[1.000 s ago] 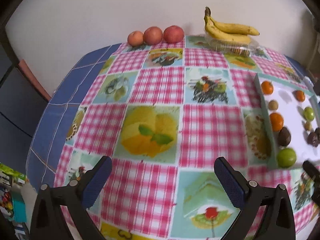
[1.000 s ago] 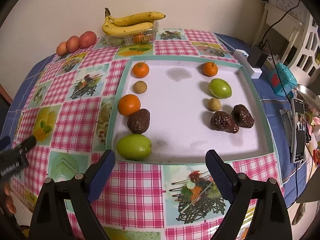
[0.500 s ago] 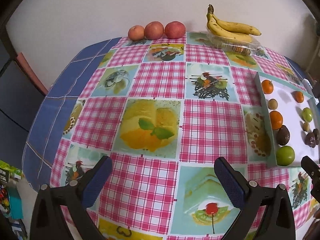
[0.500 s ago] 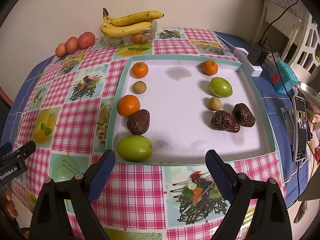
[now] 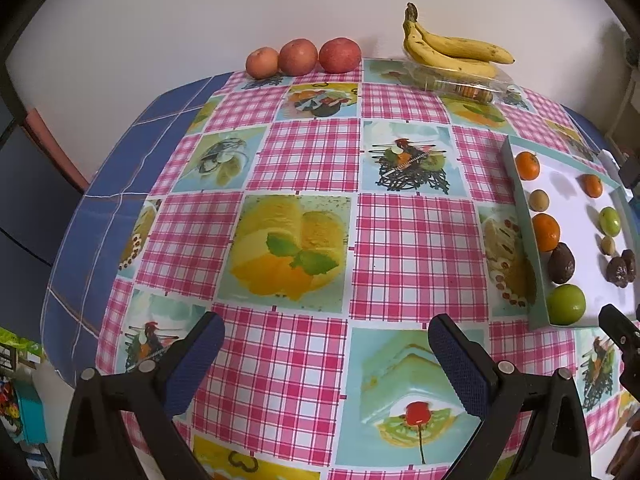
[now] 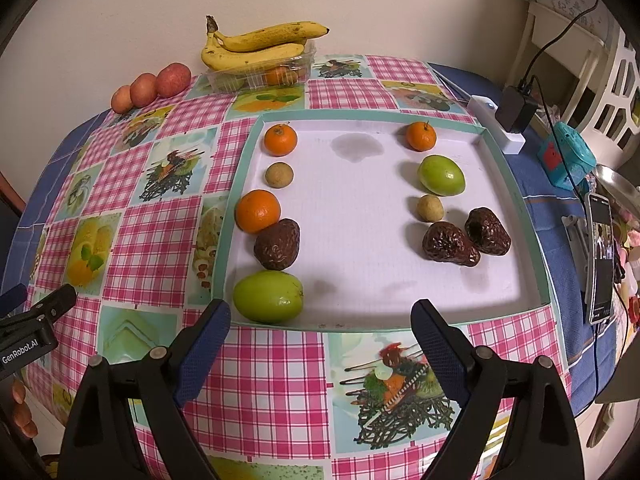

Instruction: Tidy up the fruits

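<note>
Left claw (image 5: 326, 354): held wide open over the checked cloth on the bench (image 5: 312, 160), nothing gripped.
Right claw (image 6: 320, 332): also spread wide and empty, hung just short of the tray's near rim.
Tray (image 6: 516, 184): fruit is laid in two columns. Down the left: a small orange (image 6: 280, 140), a small brown fruit (image 6: 279, 175), a bigger orange (image 6: 257, 211), a dark wrinkled fruit (image 6: 277, 244), a green fruit (image 6: 267, 296). Down the right: an orange (image 6: 421, 135), a green fruit (image 6: 441, 175), a small brown fruit (image 6: 430, 208), two dark wrinkled fruits (image 6: 466, 242) touching.
Outside the tray: three red fruits (image 5: 302, 57) and bananas (image 6: 256, 46) on a clear box, at the far edge by the wall.
Step in hand: not settled; the columns fit a sort nearly done, or a layout waiting to be regrouped.
Next move: no pick can be called from this.
Edges: the tray's raised rim must be cleared by any reach; a phone (image 6: 599, 258) and charger (image 6: 516, 108) crowd the right side.
Open room: the tray's middle lies bare; the cloth left of it is wide open.
</note>
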Available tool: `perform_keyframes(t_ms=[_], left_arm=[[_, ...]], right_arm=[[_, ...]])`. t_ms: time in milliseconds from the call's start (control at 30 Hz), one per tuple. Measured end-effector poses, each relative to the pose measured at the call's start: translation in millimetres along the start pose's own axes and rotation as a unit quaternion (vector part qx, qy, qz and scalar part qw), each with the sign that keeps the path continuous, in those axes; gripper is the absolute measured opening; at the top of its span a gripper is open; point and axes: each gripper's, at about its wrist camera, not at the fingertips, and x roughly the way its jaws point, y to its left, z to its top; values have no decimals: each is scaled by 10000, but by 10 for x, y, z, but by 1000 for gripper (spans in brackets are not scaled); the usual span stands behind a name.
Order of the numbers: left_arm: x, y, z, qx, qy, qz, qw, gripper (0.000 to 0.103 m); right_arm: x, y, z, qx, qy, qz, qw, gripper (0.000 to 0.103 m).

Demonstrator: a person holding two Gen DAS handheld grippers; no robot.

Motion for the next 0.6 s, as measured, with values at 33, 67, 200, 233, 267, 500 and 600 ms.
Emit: perform_keyframes(t_ms=[33, 67, 200, 233, 267, 500, 600], left_arm=[[-3, -2, -1, 3, -1, -3, 10000, 103], [-1, -2, -1, 9, 1, -2, 10000, 103], [0, 5, -2, 9, 1, -1, 10000, 103], [1, 6, -2, 12, 2, -2, 10000, 103], [3, 7, -1, 14, 3, -3, 10000, 103], [2, 6, -3, 2, 4, 3, 10000, 103], [2, 3, -3, -1, 3, 5, 10000, 103]], right_arm=[[-1, 5, 0, -3, 1, -4, 10000, 92], [2, 8, 1, -12, 4, -6, 10000, 92], [1, 22, -4, -36, 12, -8, 10000, 92], [1, 25, -4, -42, 14, -8, 10000, 92], [1, 31, -5, -47, 14, -8, 10000, 92], [1, 47, -4, -105, 24, 1, 9999, 92], [0, 53, -1, -112, 22, 1, 9999, 92]])
